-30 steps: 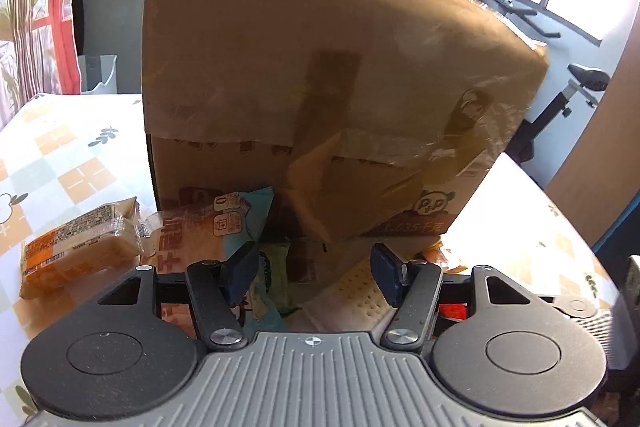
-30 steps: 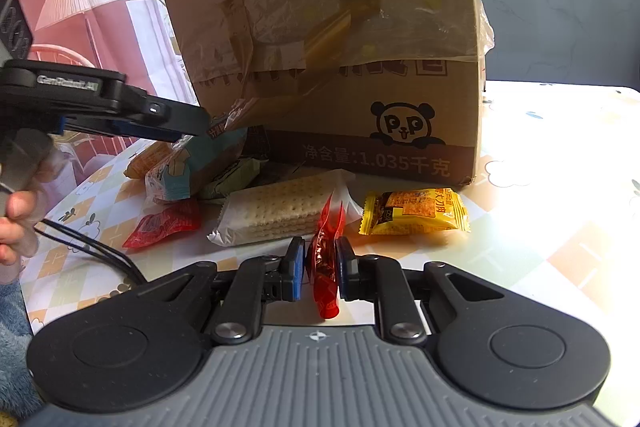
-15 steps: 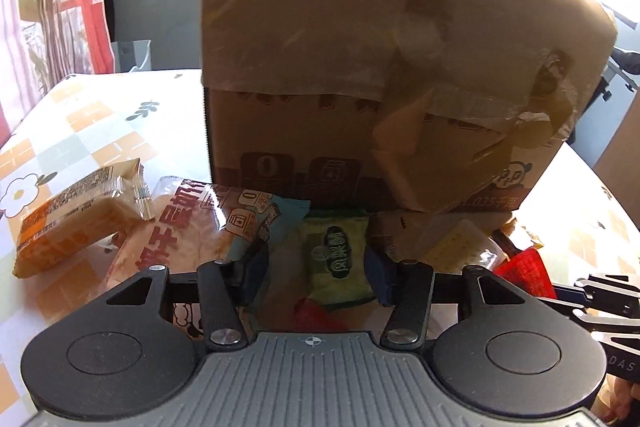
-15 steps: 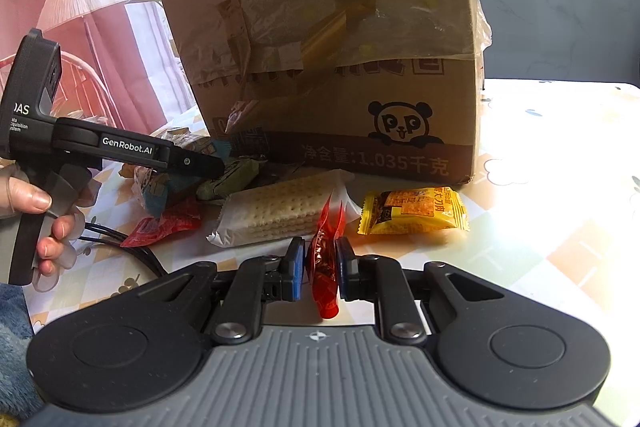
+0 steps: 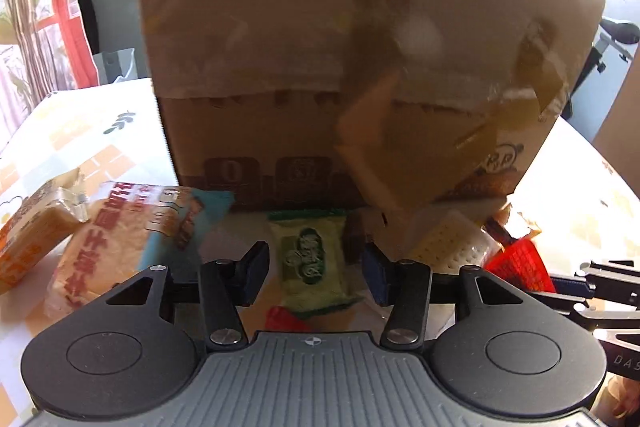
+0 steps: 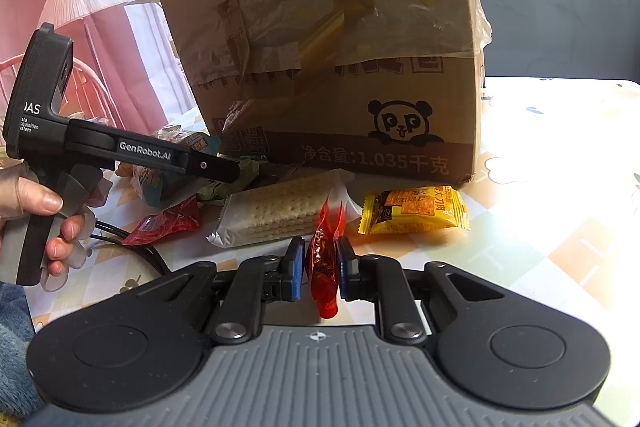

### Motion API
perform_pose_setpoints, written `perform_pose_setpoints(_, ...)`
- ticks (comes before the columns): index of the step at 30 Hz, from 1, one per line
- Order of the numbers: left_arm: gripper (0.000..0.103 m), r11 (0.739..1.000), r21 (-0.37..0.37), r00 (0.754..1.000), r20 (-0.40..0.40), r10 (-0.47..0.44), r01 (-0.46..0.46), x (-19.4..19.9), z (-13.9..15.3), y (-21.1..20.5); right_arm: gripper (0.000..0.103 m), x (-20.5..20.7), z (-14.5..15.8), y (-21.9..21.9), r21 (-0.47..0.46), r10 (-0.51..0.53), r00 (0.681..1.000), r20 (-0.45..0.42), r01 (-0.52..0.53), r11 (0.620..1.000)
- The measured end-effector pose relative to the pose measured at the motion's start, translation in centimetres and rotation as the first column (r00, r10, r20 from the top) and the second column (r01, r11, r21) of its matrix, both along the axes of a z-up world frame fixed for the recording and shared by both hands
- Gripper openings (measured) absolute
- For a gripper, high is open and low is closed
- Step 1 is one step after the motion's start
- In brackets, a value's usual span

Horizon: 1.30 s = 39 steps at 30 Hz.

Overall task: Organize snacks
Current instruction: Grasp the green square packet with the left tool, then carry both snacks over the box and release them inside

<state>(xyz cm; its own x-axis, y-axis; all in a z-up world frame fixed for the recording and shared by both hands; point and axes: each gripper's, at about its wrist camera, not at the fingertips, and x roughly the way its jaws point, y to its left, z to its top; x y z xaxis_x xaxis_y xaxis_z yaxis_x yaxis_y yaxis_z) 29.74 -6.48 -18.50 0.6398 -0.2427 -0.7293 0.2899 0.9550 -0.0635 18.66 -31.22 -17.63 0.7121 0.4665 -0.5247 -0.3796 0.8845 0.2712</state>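
Two grippers over one table [image 6: 560, 163]. Left gripper [image 5: 316, 271]: jaws part open, have just been closing; a green packet [image 5: 312, 259] lies between the pads, gap visible each side, not pinched. Right gripper [image 6: 318, 267]: pads pressed on a red wrapper [image 6: 322, 267], held upright, crinkled, translucent

Writing read:
- Box [image 6: 340, 67]: panda logo with "PP", line "净含量:1.035千克"; upper half under brown paper and tape
- Left gripper body, seen from right wrist view: "GenRobot.AI", partial "DAS"
- Yellow packet [image 6: 416, 211]: Chinese characters, too small to read
- Green packet: round emblem, blurred
- Bread pack [image 5: 132, 235]: red Chinese characters, blurred

Snacks lie on the table at the box's foot. Cracker pack [image 6: 280, 211], clear wrap, pale perforated squares, just in front of the box; yellow packet beside it on its right; second red wrapper [image 6: 168, 223] on its left. Bread pack left of the green packet, orange pack [image 5: 32, 235] touching its far side

A hand [image 6: 36, 219] grips the left gripper's handle
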Motion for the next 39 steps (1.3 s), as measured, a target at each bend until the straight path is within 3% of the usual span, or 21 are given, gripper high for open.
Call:
perform_pose_setpoints(2,0.052,1.0,-0.004,1.0,-0.02,0.022,-0.022,0.5,-0.6,-0.2,0.018,0.0,0.0,0.0,0.001,0.0,1.0,-0.001,0.0,1.0)
perform_pose_setpoints(4,0.041,0.999,0.012,0.998,-0.036,0.044,-0.044,1.0,-1.3,-0.1,0.018,0.0,0.0,-0.1,0.003,0.0,1.0,-0.002,0.0,1.0)
perform_pose_setpoints(6,0.041,0.999,0.03,0.999,-0.015,0.046,-0.046,1.1,-1.5,-0.3,0.018,0.0,0.0,-0.1,0.003,0.001,1.0,-0.002,-0.001,1.0)
perform_pose_setpoints(13,0.04,0.999,-0.025,0.999,-0.003,0.043,-0.043,-1.3,-1.2,0.6,0.018,0.1,-0.1,0.0,0.002,0.003,1.0,-0.003,-0.003,1.0)
perform_pose_setpoints(18,0.04,0.991,-0.112,0.997,0.004,0.078,-0.077,-4.3,-0.8,2.3,0.018,0.0,-0.2,0.1,-0.003,0.003,1.0,-0.004,-0.003,1.0)
perform_pose_setpoints(24,0.04,0.982,-0.15,0.988,0.082,0.13,-0.117,-6.1,1.4,3.8,0.018,0.0,0.0,0.3,-0.025,-0.007,1.0,-0.004,0.007,1.0)
perform_pose_setpoints(28,0.04,0.984,-0.151,0.984,0.132,0.119,-0.098,-6.6,3.1,4.2,0.018,-0.4,0.9,-0.2,-0.011,-0.03,0.999,0.02,0.03,0.999)
perform_pose_setpoints(33,0.04,0.99,-0.132,0.976,0.203,0.074,-0.048,-7.1,5.4,3.8,0.018,-0.7,3.6,-0.9,0.003,-0.036,0.996,0.078,0.035,0.999)
perform_pose_setpoints(39,0.04,0.993,-0.12,0.942,0.334,0.029,0.012,-6.7,10.0,3.5,0.018,-0.8,8.8,-1.7,0.045,-0.044,0.977,0.21,0.036,0.998)
